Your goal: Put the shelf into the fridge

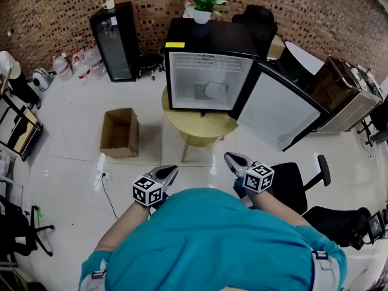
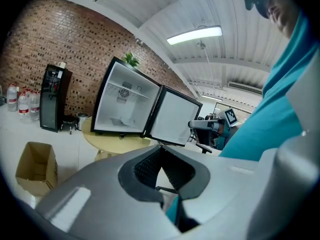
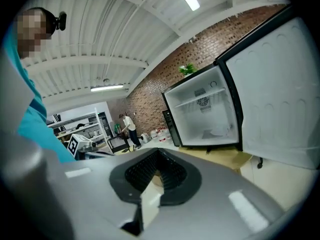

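The person in the teal shirt holds both tools close to the chest, well back from the small black fridge (image 1: 206,36). The fridge stands on the round pale-wood bench (image 1: 200,129) with its white-lined door (image 1: 276,111) swung wide to the right. The left hand-held gripper (image 1: 171,170) has its jaws pressed together at the tips, with nothing between the ribbed black pads (image 2: 146,165). The right hand-held gripper (image 1: 230,157) is likewise closed and empty, its pads (image 3: 141,170) meeting at a point. Both point roughly toward the open fridge.

A thin white wire shelf (image 1: 209,59) lies across the upper part of the fridge's white interior. It is level, and both gripper views show it as a line in front of the back wall.

A green plant in a white pot (image 1: 203,6) sits on the fridge top, beside a yellow sticker (image 1: 174,44) at the front edge. An open brown cardboard box (image 1: 119,132) rests on the white tiled floor (image 1: 73,132) to the left of the bench. A tall black glass-door cabinet (image 1: 114,41) stands against the brick wall. A black office chair (image 1: 300,183) is near the person's right side.
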A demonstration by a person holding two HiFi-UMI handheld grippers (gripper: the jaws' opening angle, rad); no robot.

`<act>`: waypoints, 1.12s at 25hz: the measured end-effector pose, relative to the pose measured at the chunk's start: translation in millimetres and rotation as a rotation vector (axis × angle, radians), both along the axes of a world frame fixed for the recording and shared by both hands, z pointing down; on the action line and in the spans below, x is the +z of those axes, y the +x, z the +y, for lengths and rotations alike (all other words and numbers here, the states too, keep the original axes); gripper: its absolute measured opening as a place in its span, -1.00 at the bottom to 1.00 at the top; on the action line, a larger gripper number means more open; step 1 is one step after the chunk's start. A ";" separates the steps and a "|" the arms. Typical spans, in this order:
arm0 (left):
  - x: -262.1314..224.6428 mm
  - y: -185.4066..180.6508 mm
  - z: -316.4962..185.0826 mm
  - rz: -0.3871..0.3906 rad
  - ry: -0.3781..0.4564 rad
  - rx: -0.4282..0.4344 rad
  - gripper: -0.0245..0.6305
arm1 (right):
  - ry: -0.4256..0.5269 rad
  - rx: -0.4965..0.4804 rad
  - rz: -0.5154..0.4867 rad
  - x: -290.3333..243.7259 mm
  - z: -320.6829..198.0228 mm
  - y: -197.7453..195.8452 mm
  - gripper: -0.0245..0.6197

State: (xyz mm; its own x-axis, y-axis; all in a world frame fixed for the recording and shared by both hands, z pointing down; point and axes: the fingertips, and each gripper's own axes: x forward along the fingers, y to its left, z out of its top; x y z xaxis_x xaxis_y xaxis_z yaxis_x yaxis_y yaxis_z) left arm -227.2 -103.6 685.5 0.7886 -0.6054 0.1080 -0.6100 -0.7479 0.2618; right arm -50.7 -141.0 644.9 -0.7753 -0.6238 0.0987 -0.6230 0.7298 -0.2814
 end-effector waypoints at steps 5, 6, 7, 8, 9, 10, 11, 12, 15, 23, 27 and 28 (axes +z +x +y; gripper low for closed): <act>10.7 77.5 43.3 -0.009 -0.053 -0.059 -0.93 | 0.031 -0.078 -0.029 8.6 35.8 64.3 -0.92; 12.1 100.3 50.7 -0.013 -0.063 -0.065 -0.93 | 0.027 -0.094 -0.042 9.9 42.2 82.8 -0.92; 12.8 122.6 58.0 -0.017 -0.073 -0.069 -0.93 | 0.020 -0.109 -0.059 10.7 48.6 101.3 -0.92; 13.1 143.3 65.4 -0.024 -0.082 -0.070 -0.93 | 0.014 -0.120 -0.077 12.1 54.9 119.0 -0.92; 13.3 161.7 72.7 -0.034 -0.088 -0.070 -0.93 | 0.006 -0.128 -0.092 14.7 60.5 135.1 -0.92; 13.3 177.3 79.9 -0.049 -0.089 -0.068 -0.93 | -0.004 -0.133 -0.106 18.6 65.5 148.8 -0.92; 12.5 189.2 86.9 -0.066 -0.086 -0.067 -0.93 | -0.016 -0.136 -0.118 23.2 70.5 159.3 -0.92; 10.7 197.1 93.9 -0.080 -0.079 -0.068 -0.93 | -0.028 -0.140 -0.129 28.0 76.4 166.0 -0.92; 4.2 201.0 113.6 -0.082 -0.059 -0.097 -0.93 | -0.041 -0.169 -0.142 38.1 99.2 168.8 -0.92; -3.9 140.1 166.1 -0.030 -0.014 -0.091 -0.93 | 0.002 -0.172 -0.085 25.1 159.6 109.6 -0.92; -6.2 79.5 201.4 0.014 0.004 -0.006 -0.93 | 0.046 -0.113 -0.039 8.5 196.1 56.9 -0.92; -5.5 66.5 208.4 0.018 0.003 0.021 -0.93 | 0.056 -0.088 -0.028 3.2 202.5 47.0 -0.92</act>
State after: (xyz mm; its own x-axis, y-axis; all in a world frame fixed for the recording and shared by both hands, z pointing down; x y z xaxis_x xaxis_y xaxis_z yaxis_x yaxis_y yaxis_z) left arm -160.6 104.8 680.0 0.8028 -0.5890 0.0921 -0.5895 -0.7611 0.2707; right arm -3.7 61.5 648.1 -0.8291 -0.5574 0.0431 -0.5485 0.7961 -0.2555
